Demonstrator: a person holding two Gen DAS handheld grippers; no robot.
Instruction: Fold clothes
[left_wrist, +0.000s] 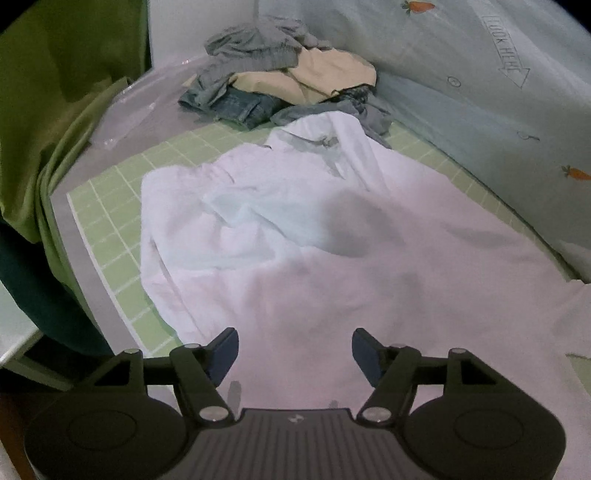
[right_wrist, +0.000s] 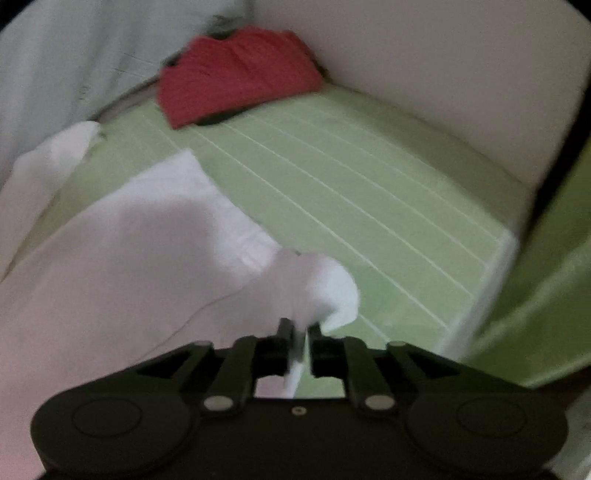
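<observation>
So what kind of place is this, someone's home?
Probably a home laundry-folding spot, though it could be a staged one. A white shirt lies on a green gridded mat, a pile of unfolded clothes waits behind it, and a carrot-print sheet hangs alongside.

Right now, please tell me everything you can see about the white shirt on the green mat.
The white shirt is thin, plain fabric, wrinkled and spread over the green grid mat, not yet folded. Its collar points toward the pile of clothes at the back, and a grey piece from that pile touches it there. The left tool hovers open above its near part, holding nothing. In the right wrist view, the right tool is shut on one bunched edge of the shirt, lifting it slightly off the mat.
</observation>
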